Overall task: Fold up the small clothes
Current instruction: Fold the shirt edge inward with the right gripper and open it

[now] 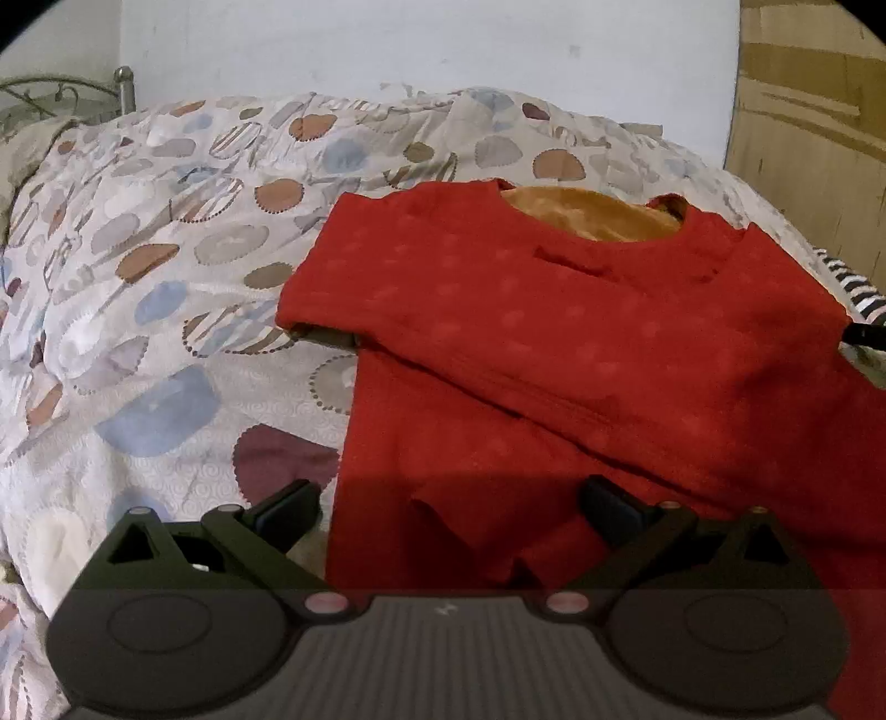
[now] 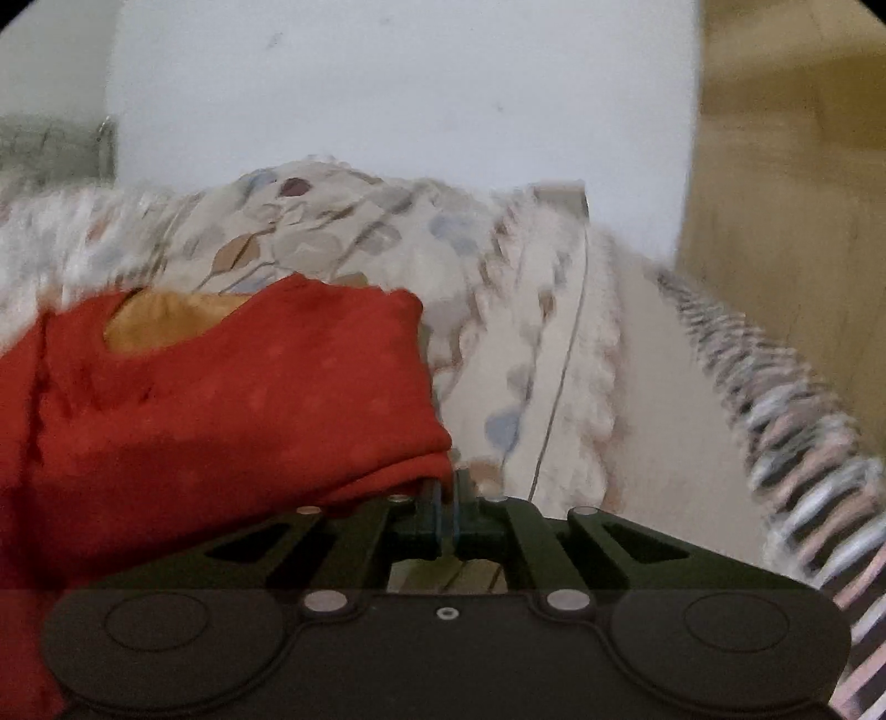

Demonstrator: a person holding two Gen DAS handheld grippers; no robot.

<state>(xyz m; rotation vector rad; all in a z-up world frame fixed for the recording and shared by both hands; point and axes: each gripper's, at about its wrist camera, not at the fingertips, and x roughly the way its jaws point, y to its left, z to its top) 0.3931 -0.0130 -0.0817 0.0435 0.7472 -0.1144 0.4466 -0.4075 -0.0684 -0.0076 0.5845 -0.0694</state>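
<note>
Red knit fabric with a faint dotted weave makes up the small top (image 1: 554, 343), which lies spread on the bed over a quilt (image 1: 166, 288) printed with blue, brown and maroon rounds. Its neckline faces the far edge of the bed, toward the white wall (image 1: 415, 44), and an orange-brown lining (image 1: 592, 213) shows inside the opening. One sleeve (image 1: 343, 288) reaches out toward the left side of the bed, its cuff resting on the quilt. The lower part of the top runs down to the near edge, under the camera.

Left hand-held gripper (image 1: 451, 515): its jaws are spread wide above the near part of the top, one finger over the quilt just beside the garment's edge, the other over the red cloth. Nothing sits between the pads.

Right hand-held gripper (image 2: 447, 509): its jaws are pressed together at the right-hand edge of the top, where a fold of the red fabric meets the fingertips. The view is blurred, and the cloth appears to be pinched between them.

A black-and-white striped cloth (image 2: 786, 410) runs along the right edge of the bed. Beyond it stands a brown wooden panel (image 1: 814, 138). A metal bed frame (image 1: 124, 88) shows at the far left corner.
</note>
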